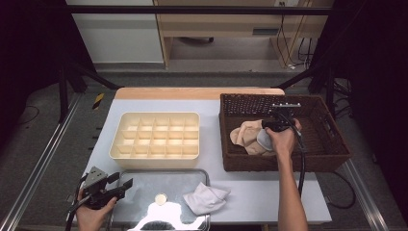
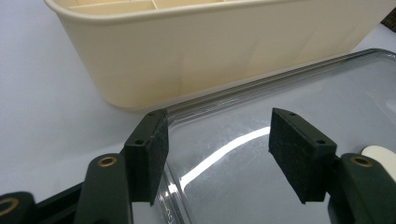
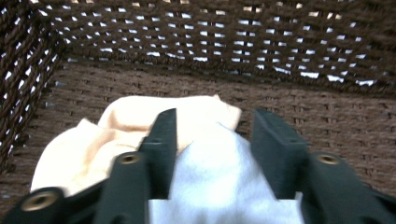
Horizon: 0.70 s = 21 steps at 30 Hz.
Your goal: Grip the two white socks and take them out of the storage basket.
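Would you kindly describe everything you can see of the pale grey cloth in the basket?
The grey cloth is a soft, pale, bluish-white piece of fabric, bunched rather than flat. It lies inside the dark woven basket, on top of a peach cloth. It sits between the two black fingers of the right gripper, filling the gap and touching both; its near part runs out of view under the gripper.

White cloth [image 3: 219,182] half behind tongs [image 3: 215,154]

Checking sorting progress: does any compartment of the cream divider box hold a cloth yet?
No. In the high view every compartment of the cream divider box shows bare, while cloths lie in the wicker basket and on the tray.
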### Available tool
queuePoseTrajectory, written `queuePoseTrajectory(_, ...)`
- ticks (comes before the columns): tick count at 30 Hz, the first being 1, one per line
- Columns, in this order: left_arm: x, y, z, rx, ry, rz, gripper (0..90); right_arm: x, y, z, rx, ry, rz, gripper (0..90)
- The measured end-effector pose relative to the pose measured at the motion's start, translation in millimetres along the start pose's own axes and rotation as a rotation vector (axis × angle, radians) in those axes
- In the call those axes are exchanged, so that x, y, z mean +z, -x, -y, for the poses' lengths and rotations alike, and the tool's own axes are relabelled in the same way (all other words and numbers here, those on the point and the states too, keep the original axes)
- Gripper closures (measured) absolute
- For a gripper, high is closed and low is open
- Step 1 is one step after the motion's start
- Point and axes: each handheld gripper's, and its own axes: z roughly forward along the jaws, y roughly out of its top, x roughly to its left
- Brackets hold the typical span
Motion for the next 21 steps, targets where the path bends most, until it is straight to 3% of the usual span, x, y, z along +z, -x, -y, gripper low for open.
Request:
queuePoseTrajectory(6,-0.3,0.2,0.1,-0.001,0.0,0.0,37.5,-1.0,1.8,1.6,0.025,-0.041,-0.011,78.8)
queuePoseTrajectory(10,-0.1,0.7,0.2,0.0,-0.001,0.003,37.5,-4.1,4.9,3.4,0.047,-0.05,-0.017,84.4)
queuePoseTrajectory(14,-0.6,0.9,0.2,-0.005,0.003,0.004,37.5,-11.1,3.8,1.6,0.045,-0.011,-0.01,84.9)
queuePoseTrajectory(21,-1.1,1.0,0.0,-0.003,0.006,0.0,37.5,-33.9,2.9,-4.6,0.022,0.135,-0.043,85.1)
